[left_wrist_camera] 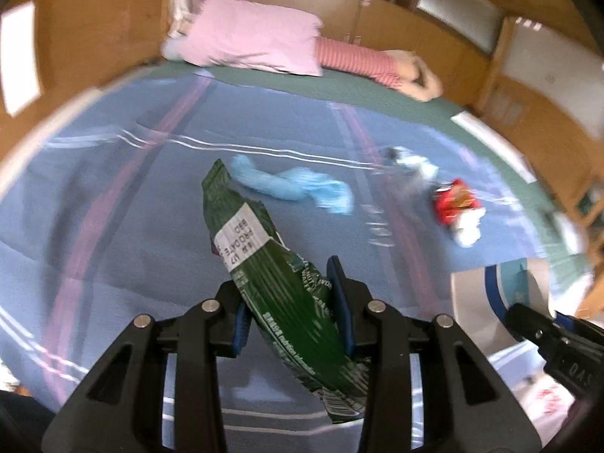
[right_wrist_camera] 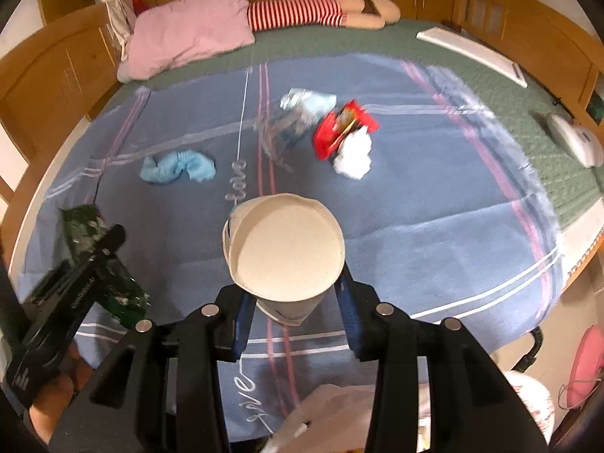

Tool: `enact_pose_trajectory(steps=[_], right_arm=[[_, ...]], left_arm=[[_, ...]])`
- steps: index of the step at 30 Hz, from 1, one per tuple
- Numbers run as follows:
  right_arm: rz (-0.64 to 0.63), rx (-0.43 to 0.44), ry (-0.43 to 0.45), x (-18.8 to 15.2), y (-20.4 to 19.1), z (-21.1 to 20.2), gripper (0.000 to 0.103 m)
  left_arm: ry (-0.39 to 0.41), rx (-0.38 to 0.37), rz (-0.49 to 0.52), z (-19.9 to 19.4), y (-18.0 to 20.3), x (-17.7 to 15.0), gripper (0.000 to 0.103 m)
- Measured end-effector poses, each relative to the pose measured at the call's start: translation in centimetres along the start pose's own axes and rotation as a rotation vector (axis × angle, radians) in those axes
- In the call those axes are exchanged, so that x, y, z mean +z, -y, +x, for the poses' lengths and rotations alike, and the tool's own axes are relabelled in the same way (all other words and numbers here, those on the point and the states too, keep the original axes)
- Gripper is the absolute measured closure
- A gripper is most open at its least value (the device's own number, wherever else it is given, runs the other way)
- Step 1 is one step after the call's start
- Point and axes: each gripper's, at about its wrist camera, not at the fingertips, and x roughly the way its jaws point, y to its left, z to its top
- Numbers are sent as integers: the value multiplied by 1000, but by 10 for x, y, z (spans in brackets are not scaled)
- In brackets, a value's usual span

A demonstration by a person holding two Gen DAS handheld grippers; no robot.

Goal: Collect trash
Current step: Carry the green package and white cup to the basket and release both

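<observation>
My left gripper [left_wrist_camera: 290, 302] is shut on a crumpled green snack wrapper [left_wrist_camera: 264, 256], which sticks up past the fingers above the blue blanket [left_wrist_camera: 113, 226]. My right gripper [right_wrist_camera: 296, 305] is shut on a white paper cup [right_wrist_camera: 287, 249], pinched near its narrow end, wide end away from the fingers. On the blanket lie a blue crumpled cloth [right_wrist_camera: 177, 166], a clear plastic packet [right_wrist_camera: 298, 113], a red wrapper [right_wrist_camera: 339, 128] and a white tissue wad [right_wrist_camera: 353, 154]. The left gripper with the green wrapper [right_wrist_camera: 124, 294] shows at the lower left of the right wrist view.
A pink pillow [right_wrist_camera: 188, 37] and a red-striped plush toy [right_wrist_camera: 302, 11] lie at the head of the bed. Wooden bed rails [right_wrist_camera: 528, 19] enclose it. A white flat box [right_wrist_camera: 472, 53] and a white device [right_wrist_camera: 573, 143] sit on the green sheet. A pale plastic bag [right_wrist_camera: 332, 407] is below my right gripper.
</observation>
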Motion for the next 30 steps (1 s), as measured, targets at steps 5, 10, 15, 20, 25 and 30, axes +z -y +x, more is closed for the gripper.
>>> enact_pose_trajectory(steps=[5,10,15,20,25,30], right_arm=[[12,-2,58,-3,25,-43,62],[26,-15,57,-15,52,-70,62],[-6,-32,19,-37,71,-89,62],[-31,-70,-40,-74,86,-100,62],[-71,-64,-229,-125,90,-78,61],[72,-40,-122,-124,114,-96,26]], left_arm=[[-5,-157,90,-4,21,-5,66],[23,-234,154,-15,34,-10,66],[-11,-437,152,-23,41,-15,66],[-60,-638,226,-34,60,-26,66],[-99,-783,307,-44,83,-37,66],[-150,-892,444,-56,108,-58,66]])
